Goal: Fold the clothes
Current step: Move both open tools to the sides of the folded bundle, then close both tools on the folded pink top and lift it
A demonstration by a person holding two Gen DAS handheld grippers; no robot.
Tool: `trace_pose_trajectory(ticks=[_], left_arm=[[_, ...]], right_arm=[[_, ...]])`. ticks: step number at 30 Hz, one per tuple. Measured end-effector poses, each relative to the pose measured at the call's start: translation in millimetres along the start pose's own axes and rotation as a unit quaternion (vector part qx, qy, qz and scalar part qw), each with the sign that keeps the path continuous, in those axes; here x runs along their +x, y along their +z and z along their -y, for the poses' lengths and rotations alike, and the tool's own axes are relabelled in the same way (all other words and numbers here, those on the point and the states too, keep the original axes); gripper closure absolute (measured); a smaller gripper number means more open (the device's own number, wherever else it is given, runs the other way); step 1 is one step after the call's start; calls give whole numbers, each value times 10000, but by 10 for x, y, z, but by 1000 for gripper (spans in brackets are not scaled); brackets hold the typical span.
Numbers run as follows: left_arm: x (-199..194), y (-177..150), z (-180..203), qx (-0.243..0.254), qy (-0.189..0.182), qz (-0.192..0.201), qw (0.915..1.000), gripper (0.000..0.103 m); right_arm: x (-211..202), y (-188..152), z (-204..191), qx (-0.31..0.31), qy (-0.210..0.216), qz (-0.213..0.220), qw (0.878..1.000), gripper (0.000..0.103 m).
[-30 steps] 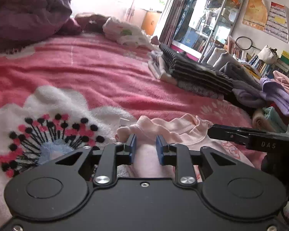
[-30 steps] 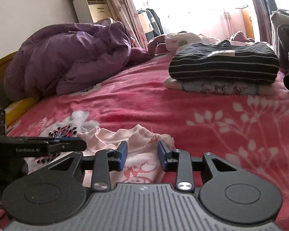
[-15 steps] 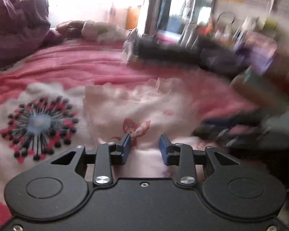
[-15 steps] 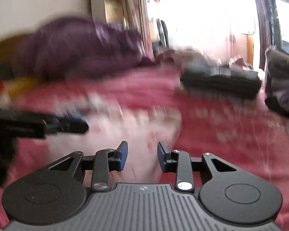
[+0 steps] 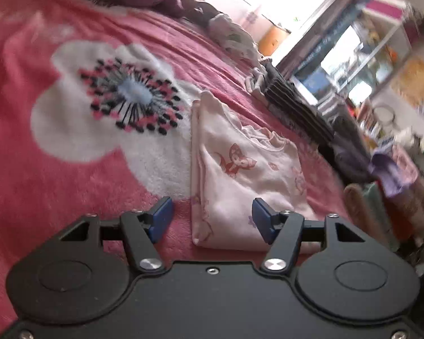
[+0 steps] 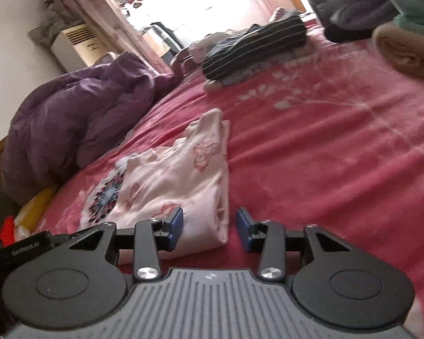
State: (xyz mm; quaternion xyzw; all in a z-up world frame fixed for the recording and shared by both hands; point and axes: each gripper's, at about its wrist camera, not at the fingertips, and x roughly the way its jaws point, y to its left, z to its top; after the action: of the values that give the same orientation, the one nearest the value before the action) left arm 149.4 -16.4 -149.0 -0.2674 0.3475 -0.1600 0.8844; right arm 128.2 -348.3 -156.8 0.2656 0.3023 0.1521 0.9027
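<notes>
I find the pale pink printed cotton top [image 5: 240, 169] lying folded on the red fleece bed blanket [image 5: 70, 183], at twelve o'clock of both tools. My left tool [image 5: 210, 217] and right tool [image 6: 209, 228] have just been opening and grip nothing, each straddling a near corner. I judge this fold released; next calls for a fresh grasp to fold again or stack it.

We get two wrist fisheyes, both low and close over the pink blanket [image 5: 56, 175], angled down, horizons rolled opposite ways. Shared ground: the folded pale pink top [image 5: 240, 175] [image 6: 178, 180] just ahead, striped stack [image 5: 296, 104] [image 6: 254, 45] beyond.
</notes>
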Motion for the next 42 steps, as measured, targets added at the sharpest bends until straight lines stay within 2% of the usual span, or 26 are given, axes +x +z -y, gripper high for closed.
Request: trace_pose_trajectory(ticks=[1,2,3,4,8,14,18,20,22,23,24,25,26,32,37,40,41,42], left_arm=[[8,-13,-10,-69,7,44,10000,52],[10,-25,-19,-137,0,60,9999,68],[11,-39,-36,-210,-91,35,9997,81],[8,-51,-48,-259,-154,14,9995,86],[-123,-97,-37,-249,-241,19,9994,91],[-415,-321,-39,-286,-303,-255,9988,92],[-590,-521,-89,-435,-376,-699,9959,92],[-646,-561,-92,-299,-416,-884,9948,89],[-693,-512,-36,30,-344,-769,9964,68],[-701,-488,-18,132,-330,-693,9970,43],[-691,-472,-18,135,-341,-615,9974,38],[-681,-457,-19,139,-351,-537,9978,38],[-658,-445,-24,125,-368,-480,9981,38],[-369,-420,-9,33,-451,-348,9984,38],[-181,-353,10,-4,-607,-313,9977,43],[-116,-319,-21,-90,-675,-339,9971,49],[-100,-304,-35,-121,-690,-347,9969,53],[-87,-290,-57,-178,-697,-360,9968,62]], right_arm=[[15,-12,8,26,19,-10,10000,65],[37,-26,19,58,28,-28,10000,71],[53,-34,23,78,39,-36,10000,73],[56,-32,10,75,49,-41,10000,76],[-47,-74,21,222,130,-14,9997,84],[-322,-304,84,734,206,-116,9970,84],[-555,-529,141,1024,248,-466,9933,84],[-692,-586,140,1057,280,-636,9920,83],[-862,-602,129,1023,327,-579,9925,78],[-943,-605,122,958,358,-457,9937,71],[-994,-602,117,880,370,-344,9948,66],[-1008,-585,111,789,377,-241,9959,60],[-1014,-565,106,696,384,-139,9967,59],[-666,-459,237,741,297,-78,9968,60],[-330,-377,227,700,525,-110,9961,60],[-224,-355,262,761,653,-125,9949,63],[-190,-339,270,786,697,-135,9944,66],[-170,-331,283,825,727,-146,9938,68]])
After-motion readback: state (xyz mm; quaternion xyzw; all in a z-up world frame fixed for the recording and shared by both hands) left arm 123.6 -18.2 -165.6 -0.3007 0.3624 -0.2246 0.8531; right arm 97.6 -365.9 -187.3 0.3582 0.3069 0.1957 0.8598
